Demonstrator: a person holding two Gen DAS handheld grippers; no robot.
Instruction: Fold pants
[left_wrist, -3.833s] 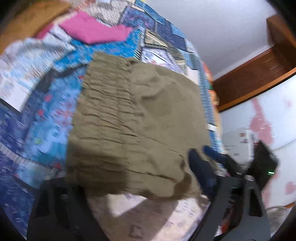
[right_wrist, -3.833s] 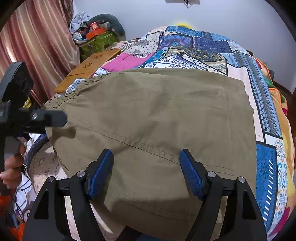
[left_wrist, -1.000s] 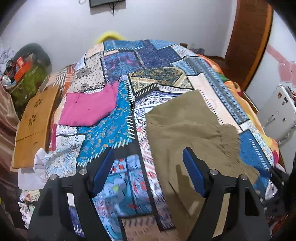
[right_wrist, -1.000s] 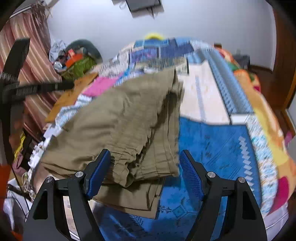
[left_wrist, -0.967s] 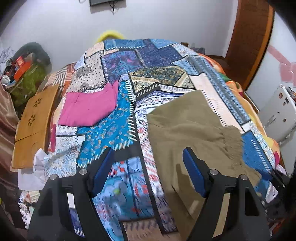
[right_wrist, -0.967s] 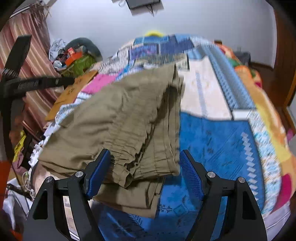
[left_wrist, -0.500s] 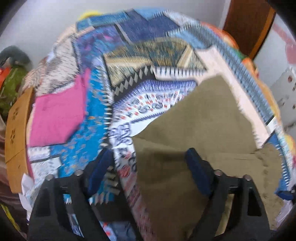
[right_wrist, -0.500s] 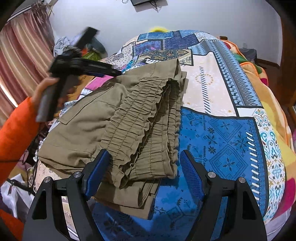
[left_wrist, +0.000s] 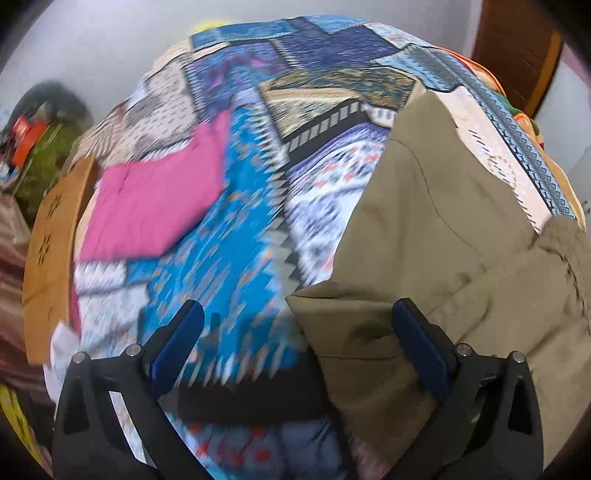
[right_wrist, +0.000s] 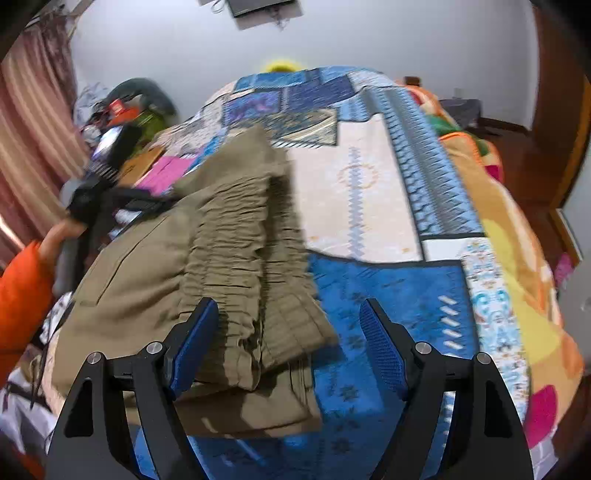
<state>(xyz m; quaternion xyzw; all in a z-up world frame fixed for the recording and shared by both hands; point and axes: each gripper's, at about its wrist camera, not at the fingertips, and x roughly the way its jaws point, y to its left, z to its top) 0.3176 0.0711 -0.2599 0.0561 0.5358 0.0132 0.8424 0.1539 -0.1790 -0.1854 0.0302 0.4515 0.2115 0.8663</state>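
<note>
While jaws gape, olive pants (right_wrist: 221, 266) lie folded.

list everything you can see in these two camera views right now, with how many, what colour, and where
pants: one, olive, folded in layers on the near part of the bed
bedspread: one, blue patchwork, covering the bed
pink cloth: one, flat on the bedspread, left of the pants
wooden board: one, tan, at the bed's left edge
curtain: one, striped pink, far left
left gripper: black with blue pads, open over the pants' corner
right gripper: black with blue pads, open over the waistband
</note>
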